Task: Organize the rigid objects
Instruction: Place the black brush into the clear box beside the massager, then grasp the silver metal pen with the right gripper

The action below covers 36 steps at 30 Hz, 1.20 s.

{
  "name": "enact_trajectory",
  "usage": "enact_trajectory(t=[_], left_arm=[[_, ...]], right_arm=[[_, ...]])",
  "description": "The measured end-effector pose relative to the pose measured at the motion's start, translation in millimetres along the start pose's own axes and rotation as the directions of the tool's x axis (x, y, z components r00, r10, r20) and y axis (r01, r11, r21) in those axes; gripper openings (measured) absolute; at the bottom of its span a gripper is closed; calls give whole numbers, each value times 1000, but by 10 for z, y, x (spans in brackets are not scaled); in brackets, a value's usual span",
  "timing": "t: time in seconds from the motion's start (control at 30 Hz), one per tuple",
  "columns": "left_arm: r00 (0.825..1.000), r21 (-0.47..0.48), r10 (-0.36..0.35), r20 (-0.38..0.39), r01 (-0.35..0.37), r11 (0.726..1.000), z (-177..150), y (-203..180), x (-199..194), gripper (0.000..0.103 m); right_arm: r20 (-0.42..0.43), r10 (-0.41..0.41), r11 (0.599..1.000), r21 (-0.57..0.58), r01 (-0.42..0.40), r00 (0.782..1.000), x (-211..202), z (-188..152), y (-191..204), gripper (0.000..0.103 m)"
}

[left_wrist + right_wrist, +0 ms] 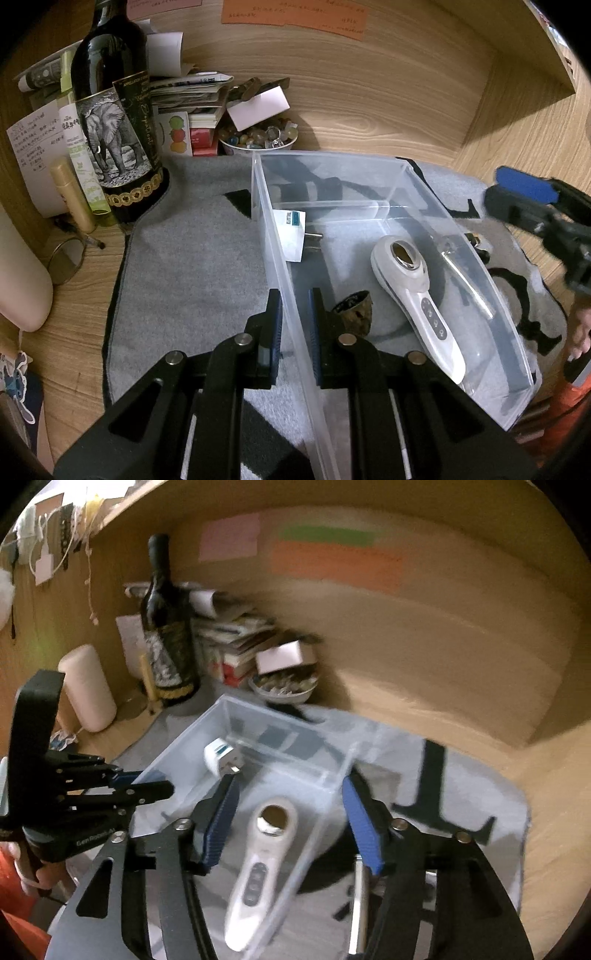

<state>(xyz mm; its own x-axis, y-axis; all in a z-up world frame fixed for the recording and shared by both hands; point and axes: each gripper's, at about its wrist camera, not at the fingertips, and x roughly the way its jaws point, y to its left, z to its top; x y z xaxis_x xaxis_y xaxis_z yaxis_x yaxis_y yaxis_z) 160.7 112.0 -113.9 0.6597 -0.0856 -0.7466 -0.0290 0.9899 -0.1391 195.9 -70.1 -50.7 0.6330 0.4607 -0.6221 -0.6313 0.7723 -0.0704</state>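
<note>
**Bin held by left gripper; white handheld device lying inside, head toward the back**

White handheld device (417, 295) lies flat on the floor of the clear plastic bin (332, 162). Long axis runs diagonal in the left wrist view: round metal-ringed head toward the far end of the bin, tapered handle with its row of buttons toward the near right corner.

Also in the bin: white plug adapter (293, 236) against the left wall, prongs pointing right; a dark cup-shaped item (356, 312) on its side just beside the left gripper's inner finger; a clear stick-like piece (467, 278) right of the device, roughly parallel to it. A low divider crosses the far part of the bin.

Left gripper (295, 328): clamped tight on the bin's left wall, one finger inside, one outside.

Right gripper (290, 827): jaws partly apart, nothing in them, device visible below between the fingers. View is motion-blurred.

Bin sits on a grey mat (192, 258) on a wooden desk (517, 122).
</note>
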Motion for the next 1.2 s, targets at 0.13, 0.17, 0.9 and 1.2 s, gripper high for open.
enact_trajectory(t=[0.13,0.17,0.9,1.2], left_arm=[[1000,2,1,1,-1,1000,-1,1,0,14],[1000,2,1,1,-1,1000,0,1,0,13],[1000,3,12,-11,-12,1000,11,12,44,13],[1000,2,13,-13,-13,1000,7,21,50,14]], right_arm=[[5,-48,998,36,48,999,-136,-89,-190,57],[-3,-61,997,49,61,998,-157,-130,-247,57],[-271,9,970,235,57,963,520,-964,-611,30],[-204,-10,972,228,57,979,367,-930,-585,14]])
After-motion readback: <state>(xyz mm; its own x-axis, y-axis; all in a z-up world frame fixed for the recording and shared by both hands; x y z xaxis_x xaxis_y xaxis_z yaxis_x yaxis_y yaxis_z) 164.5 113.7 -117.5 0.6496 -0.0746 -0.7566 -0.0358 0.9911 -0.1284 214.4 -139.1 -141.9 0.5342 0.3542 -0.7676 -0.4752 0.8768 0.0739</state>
